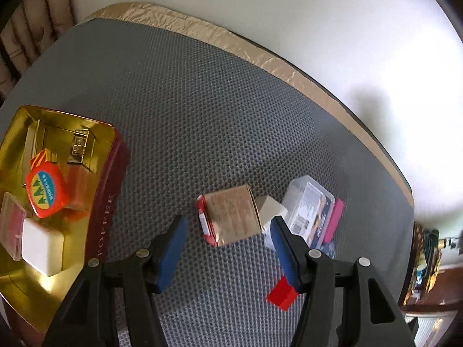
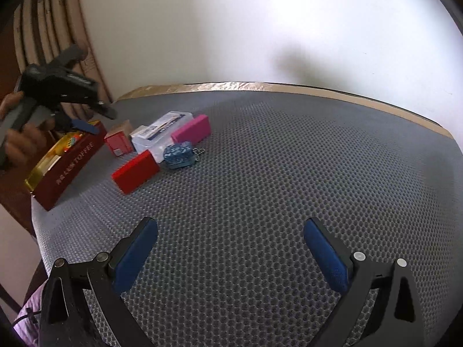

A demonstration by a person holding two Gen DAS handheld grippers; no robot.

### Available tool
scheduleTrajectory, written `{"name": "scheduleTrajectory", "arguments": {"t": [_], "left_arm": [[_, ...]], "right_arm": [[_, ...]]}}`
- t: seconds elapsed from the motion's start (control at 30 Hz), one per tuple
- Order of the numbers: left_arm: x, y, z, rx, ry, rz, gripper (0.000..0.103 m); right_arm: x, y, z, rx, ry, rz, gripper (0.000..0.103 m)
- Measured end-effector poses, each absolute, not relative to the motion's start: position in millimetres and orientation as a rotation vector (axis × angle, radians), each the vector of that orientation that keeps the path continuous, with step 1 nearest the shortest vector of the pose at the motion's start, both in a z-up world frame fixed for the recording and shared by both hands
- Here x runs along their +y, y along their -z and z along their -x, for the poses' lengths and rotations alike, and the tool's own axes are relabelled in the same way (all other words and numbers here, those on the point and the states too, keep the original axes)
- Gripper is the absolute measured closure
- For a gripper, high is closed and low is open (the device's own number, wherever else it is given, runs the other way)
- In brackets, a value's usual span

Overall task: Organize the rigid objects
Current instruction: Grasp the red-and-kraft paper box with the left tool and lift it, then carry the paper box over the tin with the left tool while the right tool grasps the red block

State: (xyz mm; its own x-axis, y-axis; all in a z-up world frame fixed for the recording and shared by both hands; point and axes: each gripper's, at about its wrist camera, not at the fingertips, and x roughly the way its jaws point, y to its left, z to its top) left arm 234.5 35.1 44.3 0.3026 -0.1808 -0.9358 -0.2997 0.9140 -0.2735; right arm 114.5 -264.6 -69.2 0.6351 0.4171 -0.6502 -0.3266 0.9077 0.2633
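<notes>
Grey honeycomb mat (image 1: 202, 101) is covering the table and carrying everything. At its left edge, the gold-lined toffee tin (image 1: 114, 179) is lying open as the collecting place; an orange case (image 1: 46, 192), a white block (image 1: 42, 245) and a clear box (image 1: 10, 225) are already lying inside. Toward the middle, the loose pieces are clustering together: a kraft-wrapped red box (image 1: 228, 217), a red block (image 2: 135, 171), a clear plastic case (image 1: 309, 211), a pink block (image 2: 191, 130) and a blue keychain case (image 2: 178, 155). The left gripper (image 1: 228, 251) is hanging steeply over the kraft-wrapped box, its jaws standing partly apart and empty, probably lining up for a pick. The right gripper (image 2: 230, 253) is waiting over bare mat near the front edge, jaws wide and holding nothing. Only the left wrist view is showing the tin's contents; only the right wrist view is showing the keychain case whole, the pink block's full length, and the hand (image 2: 21, 141) carrying the left gripper.
</notes>
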Motion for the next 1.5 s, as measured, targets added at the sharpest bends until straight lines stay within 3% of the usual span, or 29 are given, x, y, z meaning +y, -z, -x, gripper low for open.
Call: {"name": "scheduleTrajectory", "arguments": {"t": [0.43, 0.53, 0.63, 0.87, 1.13, 1.2, 1.27, 1.5], "left_arm": [[33.1, -4.2, -258.6, 1.349, -0.198, 0.487, 0.042], [41.5, 3.5, -256.4, 1.343, -0.206, 0.572, 0.054], [42.0, 2.7, -251.9, 1.338, -0.207, 0.567, 0.055], [34.7, -11.0, -205.2, 1.269, -0.127, 0.575, 0.055], [37.3, -39.1, -140.7, 1.207, -0.059, 0.59, 0.055], [43.4, -45.3, -123.3, 1.188, -0.058, 0.589, 0.055], [54.4, -51.0, -108.8, 1.176, -0.063, 0.578, 0.055], [85.4, -65.7, -60.0, 1.134, -0.077, 0.561, 0.055]], "right_arm": [[-264.9, 62.6, -109.5, 0.757, -0.473, -0.135, 0.002], [-265.1, 62.7, -110.0, 0.761, -0.47, -0.136, 0.002], [-265.8, 63.1, -110.8, 0.765, -0.468, -0.138, 0.002], [-256.4, 63.8, -118.2, 0.828, -0.474, -0.144, 0.002], [-186.9, 27.8, -130.9, 0.852, -0.576, -0.299, 0.002], [-171.7, 24.7, -137.6, 0.855, -0.562, -0.299, 0.009], [-153.4, 22.1, -145.3, 0.857, -0.516, -0.255, 0.024], [-132.9, 44.2, -177.3, 0.978, -0.408, -0.279, 0.028]]}}
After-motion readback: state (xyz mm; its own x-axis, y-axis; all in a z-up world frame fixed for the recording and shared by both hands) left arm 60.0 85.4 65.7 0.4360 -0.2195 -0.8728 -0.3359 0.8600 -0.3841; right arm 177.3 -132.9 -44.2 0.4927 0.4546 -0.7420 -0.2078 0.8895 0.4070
